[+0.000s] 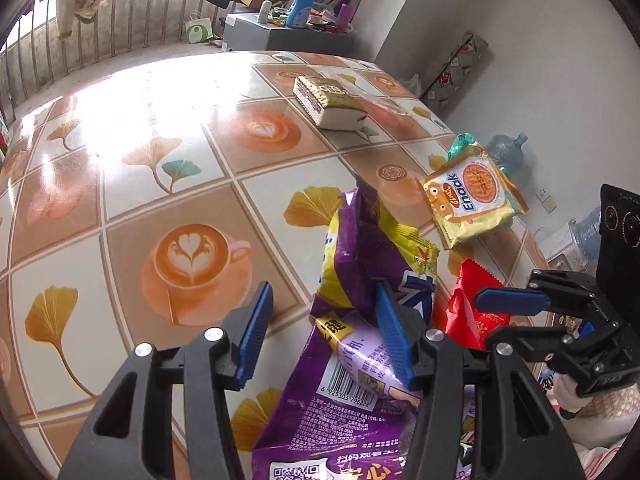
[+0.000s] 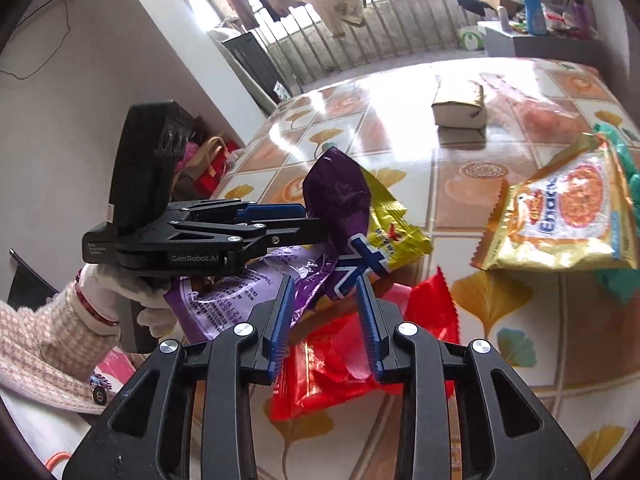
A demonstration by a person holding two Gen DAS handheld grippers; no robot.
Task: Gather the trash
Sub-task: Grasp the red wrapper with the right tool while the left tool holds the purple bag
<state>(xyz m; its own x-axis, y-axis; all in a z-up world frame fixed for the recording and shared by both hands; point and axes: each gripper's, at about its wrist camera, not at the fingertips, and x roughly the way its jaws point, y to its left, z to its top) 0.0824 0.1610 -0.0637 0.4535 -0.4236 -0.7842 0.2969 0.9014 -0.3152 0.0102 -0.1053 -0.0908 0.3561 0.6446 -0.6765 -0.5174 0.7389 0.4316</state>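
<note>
Gathering snack wrappers near the table edge

Low in the left wrist view, left gripper half wide, gripping nothing, one blue finger lying on the purple wrapper. Right gripper narrow but apart, empty, over the red wrapper. Next: close on a wrapper, probably the purple one. Farther right, yellow Enaak packet; farther up, tissue pack. Teal wrapper mostly hidden; no trash bin seen.

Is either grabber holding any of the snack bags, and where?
Neither grips anything: left gripper and right gripper stand open; the purple bag only leans on one left finger.
</note>
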